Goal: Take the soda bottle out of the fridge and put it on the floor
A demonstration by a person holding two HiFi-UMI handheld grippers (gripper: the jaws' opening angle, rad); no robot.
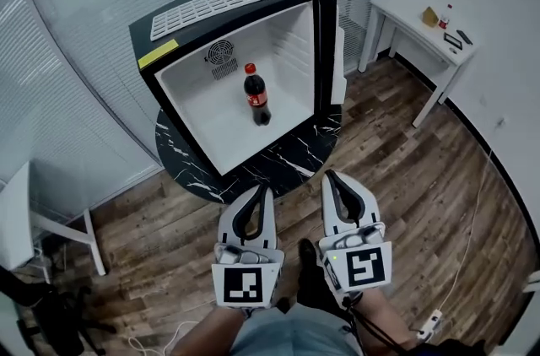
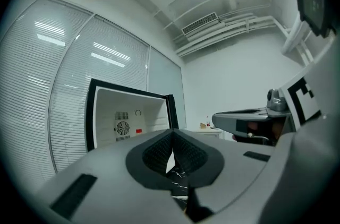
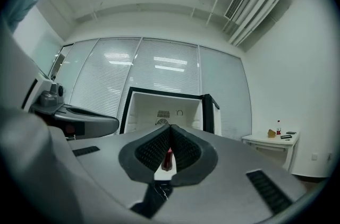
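**A:** Where is the soda bottle (image 1: 256, 95) to be found?

**B:** It is seen standing upright on the white inner floor of the fridge (image 1: 278, 34), about midway and clear of the walls. The door is swung open at the right. The fridge itself is set on a round black marbled counter (image 1: 297, 159).

**A:** And how are the fingers held?

**B:** Those of the left gripper (image 1: 264, 191) are pressed together at the tips, and those of the right gripper (image 1: 330, 175) likewise. Nothing is held by either. Both hang well short of the fridge, over the wooden floor (image 1: 422, 177). In the right gripper view the bottle is only glimpsed far off, under the closed tips.

**A:** How is the bottle expected to handle?

**B:** Dark liquid is seen up to the neck, so it is judged full and fairly heavy. The plastic wall is likely stiff, yet smooth, round and perhaps damp from the cold, so slipping is to be feared.

**A:** Where should it be taken?

**B:** The labelled body, below the shoulder, is judged best, since a hold on the narrow neck would let it swing. The fingers would have to be opened wide first, and the bottle kept upright.
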